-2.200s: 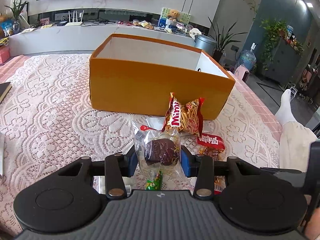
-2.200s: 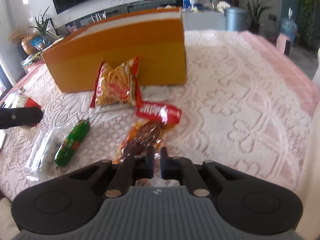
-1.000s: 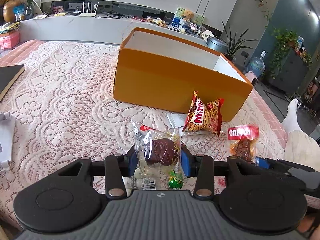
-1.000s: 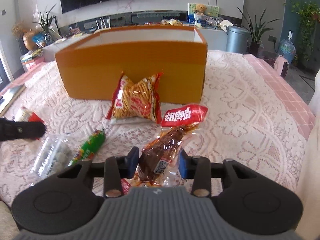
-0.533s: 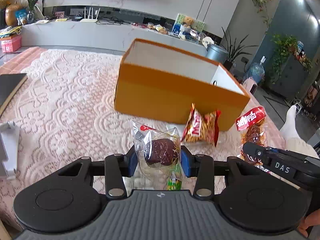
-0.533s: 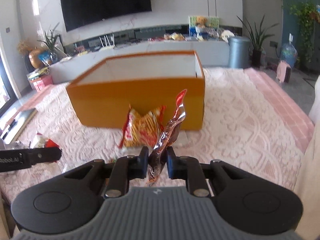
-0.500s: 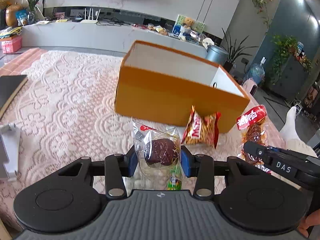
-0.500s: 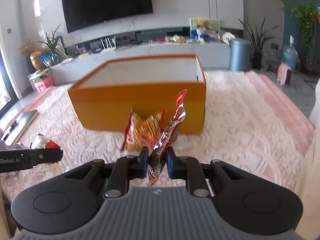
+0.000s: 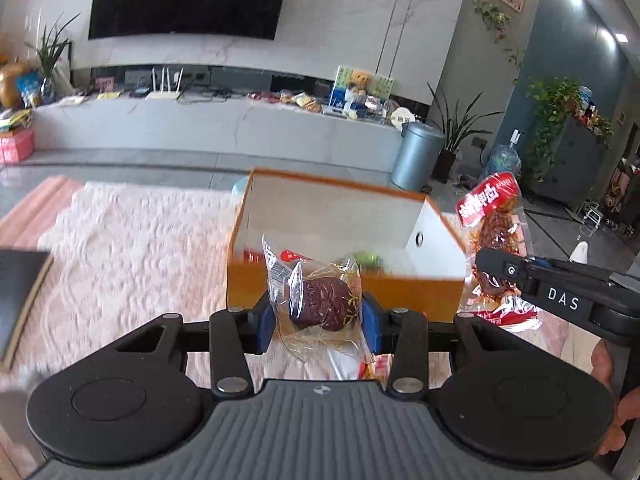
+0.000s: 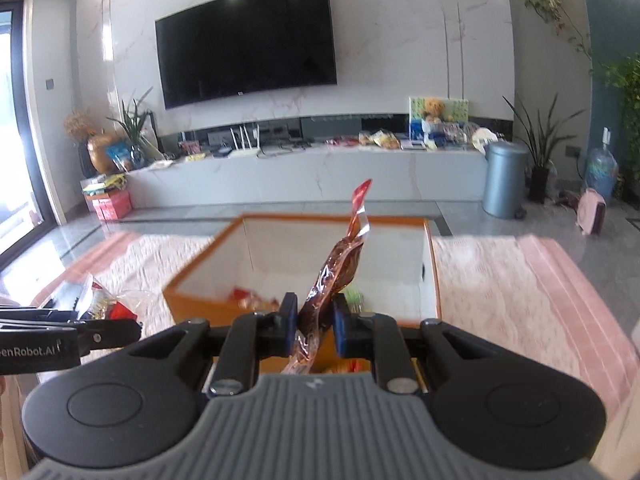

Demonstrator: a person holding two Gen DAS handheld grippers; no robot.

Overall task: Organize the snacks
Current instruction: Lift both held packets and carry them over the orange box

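Note:
My left gripper (image 9: 318, 314) is shut on a clear packet with a dark chocolate cake (image 9: 320, 300) and holds it in the air in front of the open orange box (image 9: 340, 280). My right gripper (image 10: 314, 326) is shut on a red-topped packet of brown dried meat (image 10: 336, 268), which stands upright between the pads, just before the box (image 10: 434, 292). That packet also shows in the left wrist view (image 9: 494, 240), to the right of the box. Red and green snack packets (image 10: 248, 296) lie inside the box.
The box stands on a table with a pink lace cloth (image 9: 120, 248). A dark book (image 9: 20, 292) lies at the table's left edge. Beyond the table are a grey floor, a long white TV bench (image 10: 320, 168) and a metal bin (image 10: 502, 178).
Both grippers have risen with their packets and moved closer to the box, so I look down into its opening. The noodle bag in front of the box has dropped out of view.

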